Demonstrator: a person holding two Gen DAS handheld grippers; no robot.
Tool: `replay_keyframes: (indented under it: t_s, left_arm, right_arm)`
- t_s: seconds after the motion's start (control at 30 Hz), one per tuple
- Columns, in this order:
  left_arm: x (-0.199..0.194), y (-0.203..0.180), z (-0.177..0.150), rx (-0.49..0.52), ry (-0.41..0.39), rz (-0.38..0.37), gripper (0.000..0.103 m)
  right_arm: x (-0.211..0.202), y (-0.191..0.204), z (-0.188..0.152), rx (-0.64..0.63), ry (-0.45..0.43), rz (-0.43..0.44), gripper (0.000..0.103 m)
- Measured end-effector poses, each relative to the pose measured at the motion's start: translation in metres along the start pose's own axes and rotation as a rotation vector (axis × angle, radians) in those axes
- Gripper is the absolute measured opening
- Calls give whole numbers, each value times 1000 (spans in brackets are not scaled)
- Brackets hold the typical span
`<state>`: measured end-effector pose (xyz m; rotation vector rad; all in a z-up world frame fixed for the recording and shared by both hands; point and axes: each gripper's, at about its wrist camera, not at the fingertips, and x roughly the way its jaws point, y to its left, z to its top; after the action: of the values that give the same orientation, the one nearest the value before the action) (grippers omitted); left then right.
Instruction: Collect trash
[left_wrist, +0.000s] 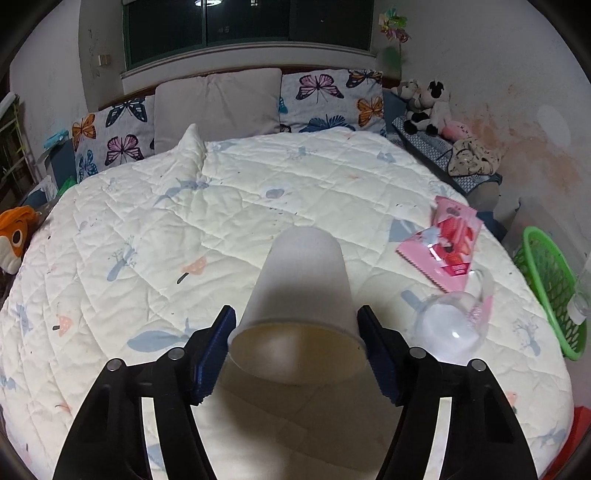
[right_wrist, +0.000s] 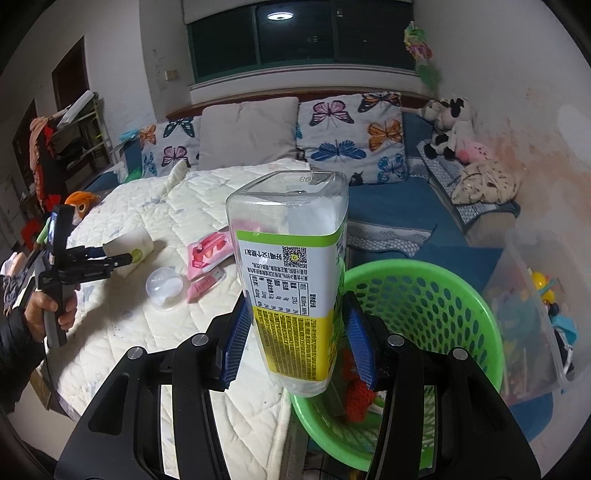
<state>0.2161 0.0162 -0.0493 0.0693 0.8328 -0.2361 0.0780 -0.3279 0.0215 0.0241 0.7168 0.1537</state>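
left gripper (left_wrist: 295, 343): pinching white paper cup (left_wrist: 301, 295) above quilt (left_wrist: 147, 229) | right gripper (right_wrist: 295, 343): clamped on clear labelled bottle (right_wrist: 295, 273), over green basket (right_wrist: 424, 295) rim | pink wrapper (left_wrist: 443, 243), clear dome lid (left_wrist: 448, 332): on quilt, near basket

Cream quilt (left_wrist: 229, 206) with pale blue and peach prints, spread over the bed. At the headboard, 1 plain grey pillow (left_wrist: 218, 101) between 2 butterfly-print pillows (left_wrist: 330, 99). Black-and-white plush toys (right_wrist: 448, 123) heaped in the far right corner beside a pink one (half hidden). Orange plush toy (left_wrist: 14, 236) at the bed's left edge. Dark window (right_wrist: 295, 35) above, reflecting a ceiling lamp. Clear plastic storage bin (right_wrist: 535, 306) of toys by the right wall.
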Motion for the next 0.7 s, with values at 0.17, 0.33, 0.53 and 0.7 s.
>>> replay_keyframes:
  t_s: [0.17, 0.33, 0.53, 0.7]
  left_arm:
    - [-22, -4, -3, -16, -22, -39, 63]
    - [-46, -11, -2, -31, -50, -97, 62]
    - [-72, -37, 3, -2, -91, -174, 62]
    - [-85, -72, 12, 46, -117, -238, 62]
  right_arm:
    - [-2, -9, -6, 13, 6, -23, 50]
    - [0, -24, -14, 49, 20, -44, 50]
    - [11, -44, -26, 76, 53, -99, 50]
    - [17, -61, -40, 118, 86, -123, 51]
